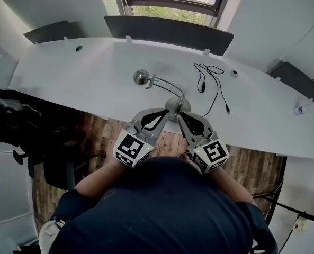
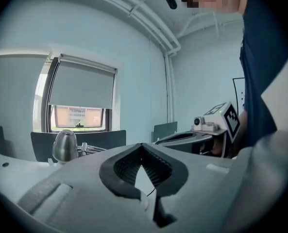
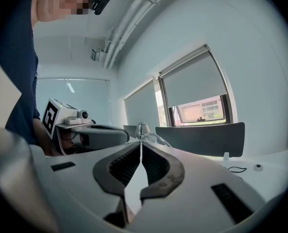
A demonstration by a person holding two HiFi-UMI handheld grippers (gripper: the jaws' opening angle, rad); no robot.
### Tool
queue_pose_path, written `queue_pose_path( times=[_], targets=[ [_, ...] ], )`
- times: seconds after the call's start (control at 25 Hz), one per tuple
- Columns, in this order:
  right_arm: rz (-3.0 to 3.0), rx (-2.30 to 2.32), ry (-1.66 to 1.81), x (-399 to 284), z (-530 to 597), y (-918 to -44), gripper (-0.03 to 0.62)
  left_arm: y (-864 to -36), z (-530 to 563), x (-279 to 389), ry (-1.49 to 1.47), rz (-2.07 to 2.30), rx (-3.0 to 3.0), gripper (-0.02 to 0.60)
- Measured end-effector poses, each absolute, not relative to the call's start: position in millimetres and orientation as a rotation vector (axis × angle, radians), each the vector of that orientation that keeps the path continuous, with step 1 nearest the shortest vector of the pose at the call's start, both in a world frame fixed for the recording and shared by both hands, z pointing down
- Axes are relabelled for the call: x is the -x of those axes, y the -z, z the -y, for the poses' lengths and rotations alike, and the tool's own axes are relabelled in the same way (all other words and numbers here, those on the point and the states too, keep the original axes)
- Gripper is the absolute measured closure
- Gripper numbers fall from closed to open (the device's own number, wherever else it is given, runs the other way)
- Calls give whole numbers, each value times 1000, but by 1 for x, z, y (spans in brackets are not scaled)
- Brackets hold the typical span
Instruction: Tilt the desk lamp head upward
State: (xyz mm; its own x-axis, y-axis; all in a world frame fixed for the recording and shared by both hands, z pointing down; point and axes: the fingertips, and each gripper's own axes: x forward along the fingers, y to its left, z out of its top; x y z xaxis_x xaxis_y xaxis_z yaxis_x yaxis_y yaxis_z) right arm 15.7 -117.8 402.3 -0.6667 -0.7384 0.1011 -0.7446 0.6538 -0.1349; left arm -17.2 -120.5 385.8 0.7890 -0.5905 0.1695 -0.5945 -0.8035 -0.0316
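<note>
The desk lamp [image 1: 162, 91] stands on the white desk [image 1: 82, 78] with its round base [image 1: 173, 107] close to the near edge. Its thin arm runs from there leftward and toward the far edge, ending in the lamp head [image 1: 141, 77]. Only the head view shows this layout, along with a black cable [image 1: 207, 81] lying loose on the desk to the lamp's right. The left gripper view shows the lamp head from the side as a metal egg, narrow end up; which way its opening faces cannot be told. The left gripper [image 1: 165, 111] and the right gripper [image 1: 181, 114] hover near the base. Their own views show each pair of jaws pressed together on nothing.
</note>
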Motion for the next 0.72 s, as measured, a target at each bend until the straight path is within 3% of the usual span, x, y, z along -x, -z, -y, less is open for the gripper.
queue_pose_path(
  times=[0.72],
  targets=[
    [2832, -1219, -273, -10, 103, -412, 583, -403, 100, 16, -254, 927, -2921, 574]
  ],
)
